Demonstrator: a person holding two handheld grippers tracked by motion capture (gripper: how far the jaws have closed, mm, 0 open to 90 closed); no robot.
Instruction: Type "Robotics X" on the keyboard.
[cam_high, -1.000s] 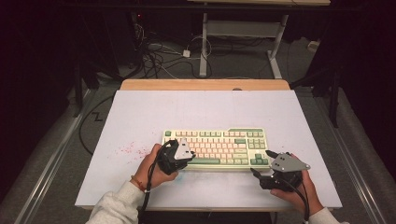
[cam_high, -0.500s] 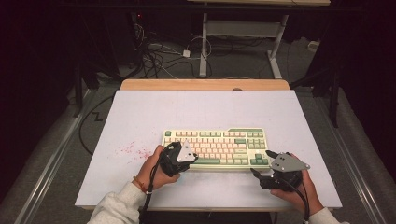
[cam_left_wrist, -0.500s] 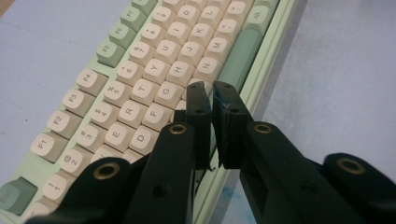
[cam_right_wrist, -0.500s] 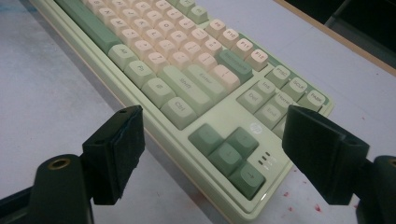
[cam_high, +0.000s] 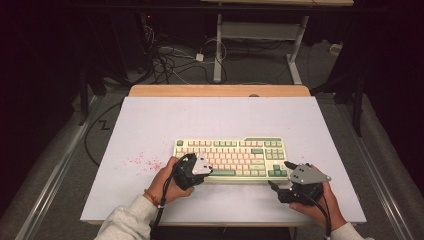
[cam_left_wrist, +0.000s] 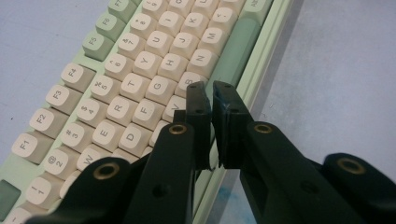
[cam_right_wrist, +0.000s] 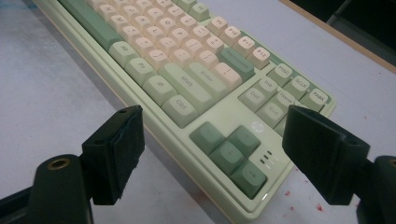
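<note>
Keyboard (cam_high: 231, 158) sits at the near middle of the white table (cam_high: 150, 125), left gripper (cam_high: 196, 172) over its front-left edge, right gripper (cam_high: 280, 176) off its front-right corner. Left gripper view: jaws nearly together above the bottom letter row, nothing between them. Right gripper view: jaws spread wide, framing the arrow keys (cam_right_wrist: 231, 151).

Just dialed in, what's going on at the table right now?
A person works a green and cream keyboard on the white table with two handheld grippers. The left gripper, jaws nearly shut with nothing between them, hovers over the bottom letter row near the space bar. The right gripper sits open at the keyboard's right end, by the arrow keys, holding nothing.
</note>
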